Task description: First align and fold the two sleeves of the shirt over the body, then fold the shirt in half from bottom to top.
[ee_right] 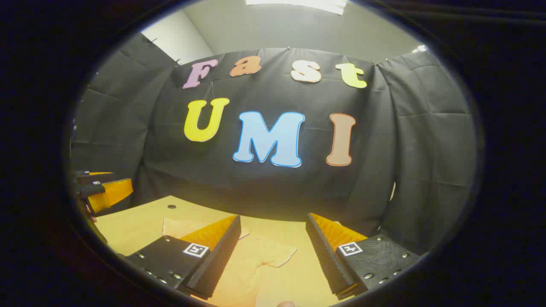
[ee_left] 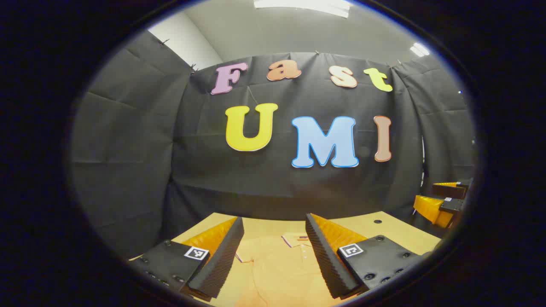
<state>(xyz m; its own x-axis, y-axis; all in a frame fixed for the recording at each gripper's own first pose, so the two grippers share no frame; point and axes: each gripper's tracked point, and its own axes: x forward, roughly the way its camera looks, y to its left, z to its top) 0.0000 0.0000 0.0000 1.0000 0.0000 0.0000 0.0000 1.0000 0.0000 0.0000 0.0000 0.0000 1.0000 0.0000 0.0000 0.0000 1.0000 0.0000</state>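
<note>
A pale orange polo shirt (ee_left: 277, 268) lies flat on the wooden table (ee_left: 396, 232), its collar (ee_left: 298, 239) toward the far wall. My left gripper (ee_left: 273, 245) hovers open above the shirt's chest, nothing between its fingers. In the right gripper view one short sleeve (ee_right: 273, 256) of the shirt (ee_right: 243, 277) spreads out on the table (ee_right: 132, 226). My right gripper (ee_right: 273, 238) hangs open over that sleeve and holds nothing. The right gripper (ee_left: 443, 204) also appears at the right edge of the left gripper view, and the left gripper (ee_right: 102, 192) at the left edge of the right gripper view.
The table's far edge meets the black cloth wall (ee_left: 277, 187). A small round hole (ee_left: 378, 221) is in the tabletop at the far right, seen too as a hole (ee_right: 171, 207) in the right gripper view.
</note>
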